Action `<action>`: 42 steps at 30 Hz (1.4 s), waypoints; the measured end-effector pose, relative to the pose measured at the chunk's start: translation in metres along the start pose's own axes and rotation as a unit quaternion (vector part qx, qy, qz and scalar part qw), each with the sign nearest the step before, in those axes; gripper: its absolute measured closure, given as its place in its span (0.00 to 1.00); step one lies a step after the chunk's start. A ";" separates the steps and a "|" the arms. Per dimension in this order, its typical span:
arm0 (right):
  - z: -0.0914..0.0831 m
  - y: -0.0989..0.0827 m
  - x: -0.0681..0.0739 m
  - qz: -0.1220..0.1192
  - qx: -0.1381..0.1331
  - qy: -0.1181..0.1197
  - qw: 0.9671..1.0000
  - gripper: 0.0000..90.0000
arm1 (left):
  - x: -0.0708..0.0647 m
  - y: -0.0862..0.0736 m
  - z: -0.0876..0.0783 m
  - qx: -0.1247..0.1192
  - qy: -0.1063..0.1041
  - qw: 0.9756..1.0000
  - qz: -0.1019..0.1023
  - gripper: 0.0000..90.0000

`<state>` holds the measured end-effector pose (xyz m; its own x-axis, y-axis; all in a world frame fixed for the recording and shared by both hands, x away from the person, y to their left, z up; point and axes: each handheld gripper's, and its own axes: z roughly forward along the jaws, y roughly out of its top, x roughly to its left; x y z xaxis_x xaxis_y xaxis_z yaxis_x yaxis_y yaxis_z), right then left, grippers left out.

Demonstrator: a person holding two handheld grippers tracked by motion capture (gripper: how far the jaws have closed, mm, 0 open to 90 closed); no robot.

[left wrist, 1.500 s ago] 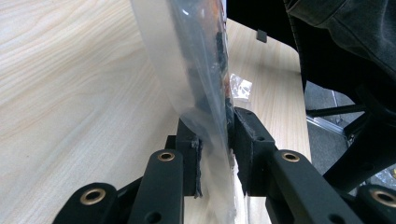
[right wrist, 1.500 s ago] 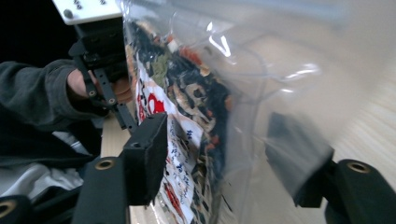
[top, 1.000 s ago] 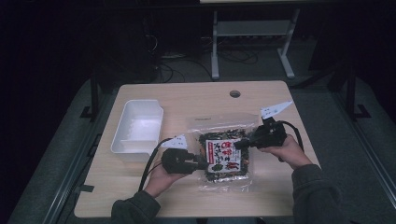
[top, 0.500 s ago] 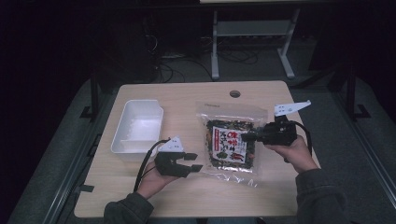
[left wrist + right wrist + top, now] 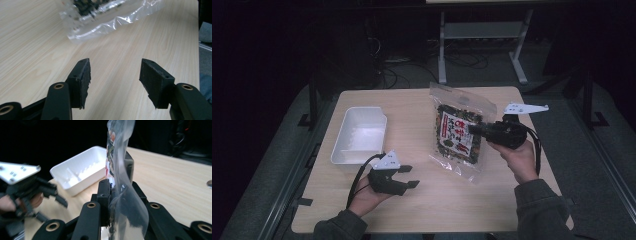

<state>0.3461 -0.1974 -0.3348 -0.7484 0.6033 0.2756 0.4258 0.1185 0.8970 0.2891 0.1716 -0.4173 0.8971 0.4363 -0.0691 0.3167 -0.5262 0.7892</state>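
Observation:
A clear plastic snack bag [image 5: 459, 134] with a red and white label and dark contents hangs lifted above the table, and its lower edge shows at the top of the left gripper view [image 5: 110, 17]. My right gripper [image 5: 474, 130] is shut on the bag's right edge, and in the right gripper view the jaws pinch the clear plastic [image 5: 120, 182]. My left gripper [image 5: 412, 176] sits low over the table left of the bag. Its jaws have just been opening and stand open with nothing between the pads [image 5: 82, 77].
A white rectangular tray [image 5: 359, 136] lies on the left part of the wooden table [image 5: 452, 200], also in the right gripper view [image 5: 82, 167]. Table legs and cables stand on the dark floor behind.
The left gripper let go of the bag, opened, and drew back to the left. The right gripper lifted the bag off the table so it now hangs upright.

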 end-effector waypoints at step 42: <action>0.086 0.045 0.054 -0.006 -0.057 -0.092 0.994 0.83 | -0.008 -0.040 -0.036 0.031 0.049 0.998 0.022 0.32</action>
<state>0.3682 -0.0919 -0.3090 -0.6427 0.7377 0.2067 0.3500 0.0427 0.9358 0.2583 0.2152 -0.4259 0.8774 0.4790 0.0273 0.2982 -0.5890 0.7511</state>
